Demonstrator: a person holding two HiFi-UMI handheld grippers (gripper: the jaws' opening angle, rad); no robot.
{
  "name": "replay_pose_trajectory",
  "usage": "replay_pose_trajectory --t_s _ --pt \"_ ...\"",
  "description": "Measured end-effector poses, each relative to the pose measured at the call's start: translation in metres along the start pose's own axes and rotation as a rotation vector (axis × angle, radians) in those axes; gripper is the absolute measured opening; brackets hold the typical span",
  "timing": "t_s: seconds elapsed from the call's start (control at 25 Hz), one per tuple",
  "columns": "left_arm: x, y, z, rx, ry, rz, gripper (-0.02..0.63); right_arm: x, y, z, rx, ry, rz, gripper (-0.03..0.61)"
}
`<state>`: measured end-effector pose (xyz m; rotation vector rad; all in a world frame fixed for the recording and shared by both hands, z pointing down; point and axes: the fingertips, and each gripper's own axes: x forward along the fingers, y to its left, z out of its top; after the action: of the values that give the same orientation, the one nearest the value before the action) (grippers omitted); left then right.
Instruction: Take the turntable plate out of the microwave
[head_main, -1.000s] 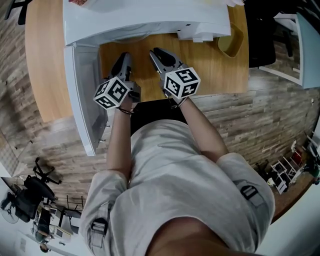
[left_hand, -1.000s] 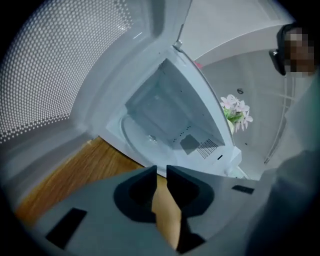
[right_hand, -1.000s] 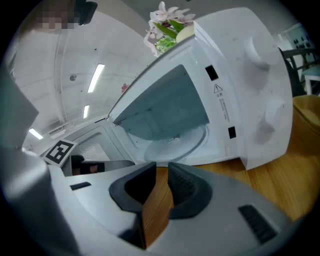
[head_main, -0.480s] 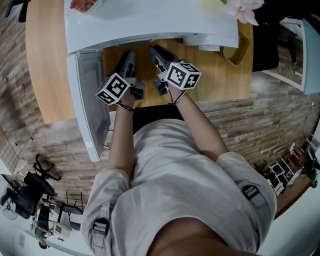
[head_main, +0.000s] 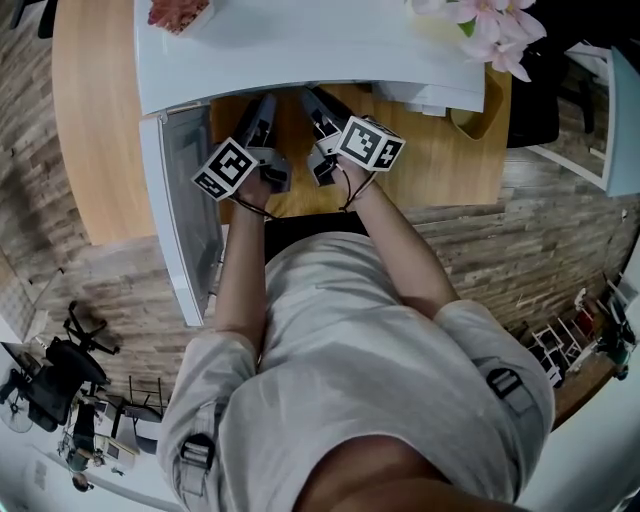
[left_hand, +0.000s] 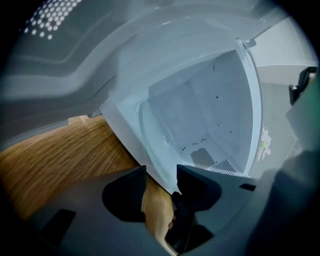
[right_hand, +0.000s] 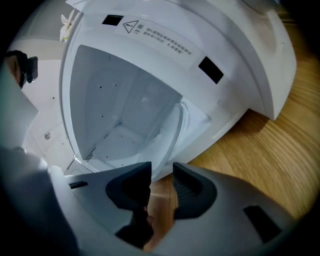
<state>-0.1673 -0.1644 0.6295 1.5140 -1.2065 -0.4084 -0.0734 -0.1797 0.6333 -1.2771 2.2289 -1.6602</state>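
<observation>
Now left hand-held gripper (left_hand: 161, 176), right hand-held gripper (right_hand: 161, 172) nearer microwave (head_main: 300, 50), jaws newly spread, empty

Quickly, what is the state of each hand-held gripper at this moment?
Left grey hand-held gripper: open, jaws have just been opening, nothing between them.
Right grey hand-held gripper: open, jaws have just been opening, nothing between them.
</observation>
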Motion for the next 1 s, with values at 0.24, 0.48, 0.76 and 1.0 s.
replay_pose_trajectory --t_s 0.24,0.48,0.76,1.0 --pt "0.008 0.000 0.001 0.017 0.008 0.006 0.145 0.006 0.007 0.001 0.043 -0.001 0.046 0.113" --pt "0.006 -0.002 -0.001 0.022 -0.001 0.003 0.103 0.002 0.011 0.000 0.014 0.011 0.052 0.078" --pt "-0.004 0.000 -0.011 0.034 0.014 -0.007 0.106 -0.011 0.004 -0.009 -0.021 0.042 0.020 0.081" --pt "-0.002 0.011 0.000 -0.025 -0.048 -0.006 0.170 -0.015 0.006 -0.009 -0.031 0.058 0.047 0.081"
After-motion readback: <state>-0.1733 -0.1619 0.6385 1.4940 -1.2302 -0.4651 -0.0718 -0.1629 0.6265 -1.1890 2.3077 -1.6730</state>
